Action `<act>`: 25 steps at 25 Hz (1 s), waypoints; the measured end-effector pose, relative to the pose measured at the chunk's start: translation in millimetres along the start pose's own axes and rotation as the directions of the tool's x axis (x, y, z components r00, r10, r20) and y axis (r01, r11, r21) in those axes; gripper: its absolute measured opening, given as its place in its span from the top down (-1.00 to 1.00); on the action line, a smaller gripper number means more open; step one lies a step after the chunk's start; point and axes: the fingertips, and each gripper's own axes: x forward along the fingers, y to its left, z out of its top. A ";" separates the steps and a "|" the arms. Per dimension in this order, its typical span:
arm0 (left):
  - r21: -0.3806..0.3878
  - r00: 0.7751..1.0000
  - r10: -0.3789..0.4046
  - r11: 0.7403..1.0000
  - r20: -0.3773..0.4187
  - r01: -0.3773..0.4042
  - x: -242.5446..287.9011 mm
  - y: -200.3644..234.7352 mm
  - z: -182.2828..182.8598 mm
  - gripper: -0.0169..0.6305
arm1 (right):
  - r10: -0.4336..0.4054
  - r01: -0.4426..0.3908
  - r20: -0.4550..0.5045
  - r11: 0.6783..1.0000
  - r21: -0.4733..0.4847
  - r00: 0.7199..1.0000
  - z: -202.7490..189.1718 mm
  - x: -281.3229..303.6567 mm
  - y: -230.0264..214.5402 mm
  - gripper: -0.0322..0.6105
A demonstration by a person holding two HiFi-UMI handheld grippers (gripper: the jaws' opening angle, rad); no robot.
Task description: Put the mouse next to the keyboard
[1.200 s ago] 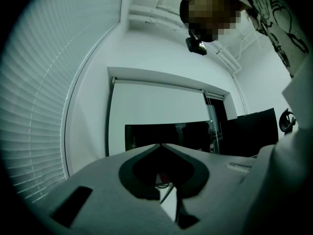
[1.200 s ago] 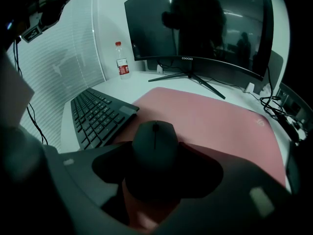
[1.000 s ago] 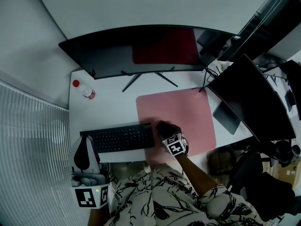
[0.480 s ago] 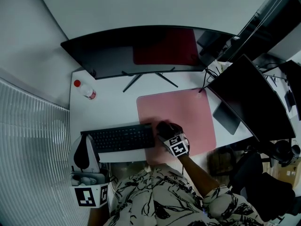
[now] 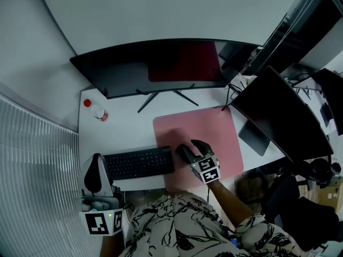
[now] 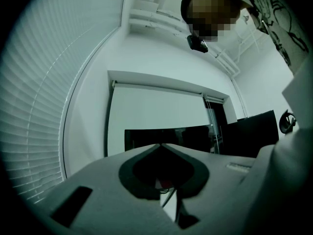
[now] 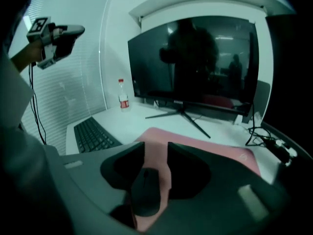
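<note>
Looking down on the white desk [image 5: 126, 130], we find the black mouse [image 5: 184, 153] lying on the left edge of the pink mouse mat [image 5: 206, 127], just beside the right end of the black keyboard [image 5: 138, 163], in the lower middle of the head view. We judge that this is the spot the task asks for, so the placing looks done. Our right gripper [image 5: 198, 146] hangs tilted down just right of the mouse. Its jaws have just been closing and stand partly spread, and in the right gripper view the mouse [image 7: 145, 192] shows through the gap, resting on the mat and not pinched. We take it that the tool is held clear so the mouse stays put. Our left gripper [image 5: 97, 167] waits level at the lower left, off the desk edge and out of the way, its jaws pressed together on nothing. We count one mouse, one keyboard, one mat, one red-capped bottle [image 5: 96, 110] at the desk's upper left, two grippers, and two dark monitors: the curved monitor [image 5: 161, 66] along the top and the second monitor [image 5: 278, 116] at the right
</note>
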 end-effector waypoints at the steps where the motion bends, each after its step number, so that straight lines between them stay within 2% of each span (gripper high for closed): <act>1: 0.001 1.000 -0.001 1.000 0.001 0.001 1.1 0.1 0.0 0.95 | -0.003 0.003 0.029 1.000 0.006 1.000 11.1 -4.9 -1.8 0.49; 5: 0.001 1.000 -0.001 1.000 0.005 0.001 4.9 0.6 -2.6 0.95 | -0.025 0.020 0.130 0.999 0.036 0.991 47.7 -25.0 -9.6 0.77; 8: 0.000 1.000 -0.003 1.000 0.008 0.003 6.3 -1.0 -1.8 0.95 | -0.041 0.031 0.186 0.998 0.054 0.982 70.4 -40.9 -15.4 0.88; 15: 0.004 1.000 -0.007 1.000 0.021 0.006 8.5 -0.7 1.7 0.95 | -0.092 0.064 0.323 0.993 0.099 0.942 123.7 -79.1 -27.3 0.88; 25: 0.006 0.999 -0.007 1.000 0.041 0.007 10.9 1.5 10.7 0.95 | -0.112 0.094 0.529 0.994 0.061 0.841 209.4 -150.0 -27.5 0.88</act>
